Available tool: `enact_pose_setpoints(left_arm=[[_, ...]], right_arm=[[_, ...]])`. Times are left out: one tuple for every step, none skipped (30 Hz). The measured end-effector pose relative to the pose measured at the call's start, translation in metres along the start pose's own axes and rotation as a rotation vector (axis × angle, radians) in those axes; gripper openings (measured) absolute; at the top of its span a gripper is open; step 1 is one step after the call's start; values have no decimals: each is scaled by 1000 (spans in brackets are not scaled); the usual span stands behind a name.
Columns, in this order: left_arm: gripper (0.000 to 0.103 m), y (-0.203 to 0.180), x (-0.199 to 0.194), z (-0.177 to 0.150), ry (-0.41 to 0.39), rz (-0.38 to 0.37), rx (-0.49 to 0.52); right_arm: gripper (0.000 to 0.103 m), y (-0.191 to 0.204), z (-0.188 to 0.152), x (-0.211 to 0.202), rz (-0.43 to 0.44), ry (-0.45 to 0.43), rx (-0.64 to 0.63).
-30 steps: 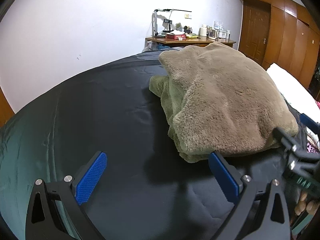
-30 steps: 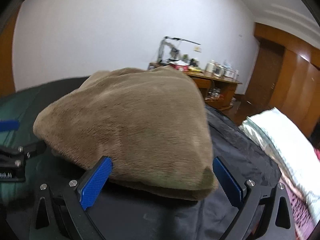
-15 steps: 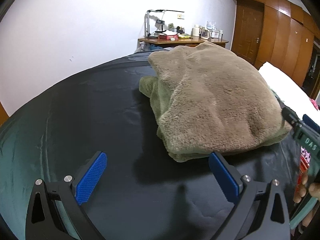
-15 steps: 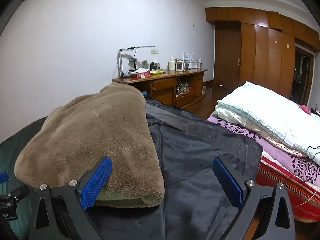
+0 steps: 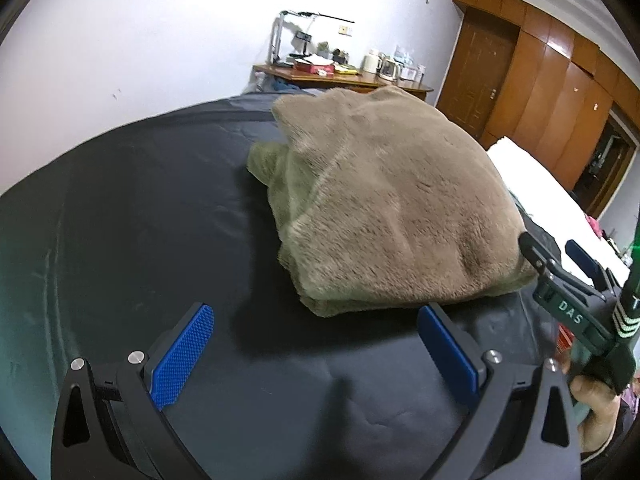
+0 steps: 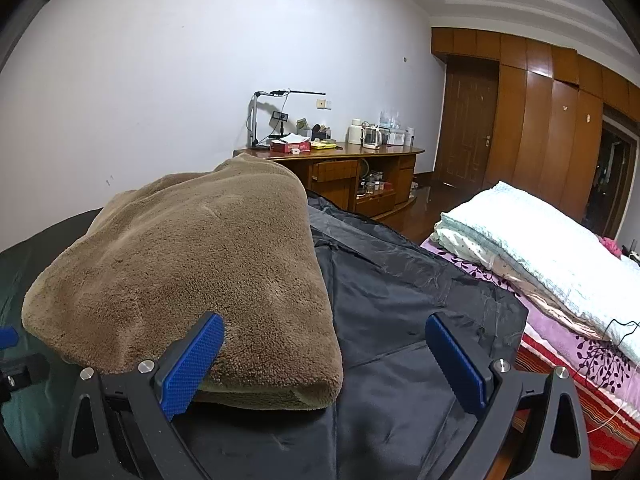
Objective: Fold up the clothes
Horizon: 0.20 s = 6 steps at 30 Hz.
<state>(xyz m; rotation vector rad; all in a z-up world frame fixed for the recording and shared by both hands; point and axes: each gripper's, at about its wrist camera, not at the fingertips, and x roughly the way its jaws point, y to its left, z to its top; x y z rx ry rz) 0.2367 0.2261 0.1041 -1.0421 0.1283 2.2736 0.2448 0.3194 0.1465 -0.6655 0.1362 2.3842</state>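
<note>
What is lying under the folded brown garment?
The garment rests on a dark cover that spreads out around it on all sides. Green lower layers of the garment show at its edges. Whether anything lies between garment and cover cannot be seen.

Both spread wide, nothing pinched: left gripper [image 5: 316, 354], right gripper [image 6: 326, 360]. Right one's hand [image 5: 596, 400] visible at 4 o'clock in the left view.
</note>
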Motion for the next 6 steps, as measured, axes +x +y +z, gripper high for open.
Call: enact_pose_setpoints(left_arm=[[102, 0, -1, 0, -5, 10, 2], [102, 0, -1, 0, -10, 19, 3], [102, 0, -2, 0, -15, 29, 5], [102, -1, -2, 0, -19, 41, 13], [102, -3, -3, -1, -23, 54, 21], [102, -3, -3, -1, -26, 64, 30]], right_arm=[[102, 0, 0, 0, 1, 0, 1], [102, 0, 0, 0, 2, -1, 2], [102, -1, 0, -1, 3, -1, 3], [102, -1, 0, -1, 4, -1, 4], [102, -1, 0, -1, 5, -2, 5], [102, -1, 0, -1, 6, -2, 7]])
